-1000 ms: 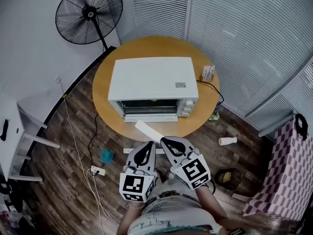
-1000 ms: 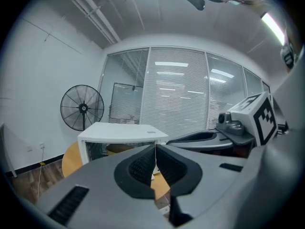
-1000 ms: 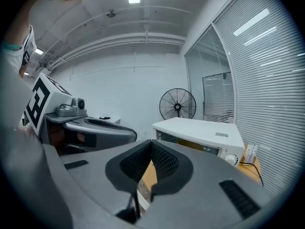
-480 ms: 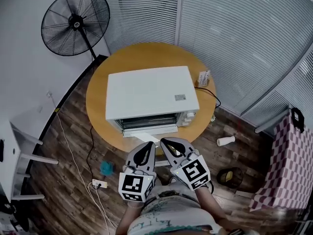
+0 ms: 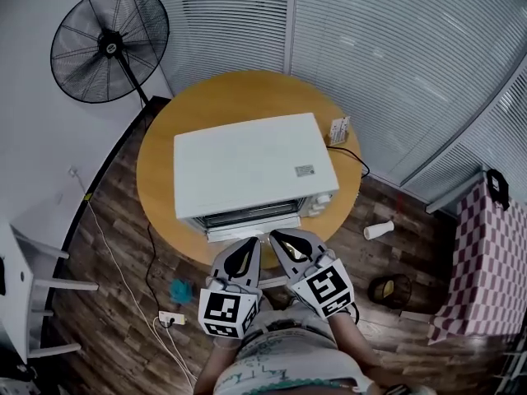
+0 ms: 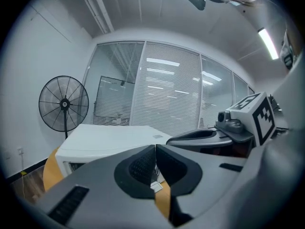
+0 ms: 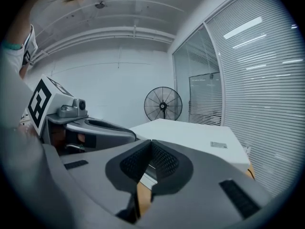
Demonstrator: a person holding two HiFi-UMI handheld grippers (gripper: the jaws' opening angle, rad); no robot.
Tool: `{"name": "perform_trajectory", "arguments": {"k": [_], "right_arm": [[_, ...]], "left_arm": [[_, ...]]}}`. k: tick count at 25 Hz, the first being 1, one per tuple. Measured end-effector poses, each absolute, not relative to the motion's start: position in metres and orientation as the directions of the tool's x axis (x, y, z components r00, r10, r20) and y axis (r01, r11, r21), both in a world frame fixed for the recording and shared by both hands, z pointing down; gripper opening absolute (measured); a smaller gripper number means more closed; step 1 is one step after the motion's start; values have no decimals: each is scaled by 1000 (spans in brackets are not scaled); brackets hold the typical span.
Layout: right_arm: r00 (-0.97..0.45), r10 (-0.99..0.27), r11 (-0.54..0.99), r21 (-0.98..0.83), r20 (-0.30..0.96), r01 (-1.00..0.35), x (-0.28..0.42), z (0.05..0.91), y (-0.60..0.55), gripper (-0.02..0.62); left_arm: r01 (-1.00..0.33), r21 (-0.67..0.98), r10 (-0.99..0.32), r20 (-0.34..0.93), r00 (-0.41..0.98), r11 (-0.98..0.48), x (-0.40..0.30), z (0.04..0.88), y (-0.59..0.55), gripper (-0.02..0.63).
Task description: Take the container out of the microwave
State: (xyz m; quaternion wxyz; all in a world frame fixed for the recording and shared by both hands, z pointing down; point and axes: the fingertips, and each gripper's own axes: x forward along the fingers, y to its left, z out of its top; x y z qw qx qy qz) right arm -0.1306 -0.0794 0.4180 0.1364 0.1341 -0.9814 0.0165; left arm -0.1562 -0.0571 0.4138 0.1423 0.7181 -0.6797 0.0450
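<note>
White microwave [image 5: 251, 164] is sitting on round wooden table [image 5: 156, 151], its front w/ dark window facing the person, whose torso is showing at bottom of head view. Container: not making it out in any view; the microwave front is showing only a dark strip, too small and dim to tell what's inside. L gripper [image 5: 250, 243] and R gripper [image 5: 275, 236] are hovering side by side, close tog. but apart, over the table's near rim and both pointing at the microwave front. In head view their tips are appearing right at its lower edge; contact or not, can't tell. L gripper view: jaws are pressing together at the tips w/ nothing btwn them, microwave top lying beyond, R gripper's marker cube [image 6: 258, 116] showing at right. R gripper view: jaws are likewise meeting at the tips, empty, a sliver of orange tabletop showing under the gap. Small box [image 5: 338, 127] is standing on the table just beside microwave's far-right corner, black cable [image 5: 362, 164] running from there toward table edge. Standing fan [image 5: 108, 44] is rising behind the table at left, near the wall; blinds [image 5: 395, 56] are covering the glass walls behind. On wood floor [image 5: 123, 253]: power strip [image 5: 172, 318] w/ white cord, blue item [image 5: 179, 288] near it, white cup-like thing [image 5: 379, 230] lying on its side at right, round dark bowl-like thing [image 5: 387, 289] near R gripper's cube, checkered cloth [image 5: 486, 253] at far right.
</note>
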Motion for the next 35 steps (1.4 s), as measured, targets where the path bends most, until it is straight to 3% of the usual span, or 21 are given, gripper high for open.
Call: {"name": "perform_trajectory", "arguments": {"k": [20,35], "right_arm": [[-868,-418,901,5,268,-433,-167,432,-85,-6],[-878,-387,915,-5,282,-404,-166,433,-101,-6]], "left_arm": [[-975,101,-940,259,220,-200,-197,433,-67,17],[-977,116,-943,263,204,-179,-193,436,-81,17]]}}
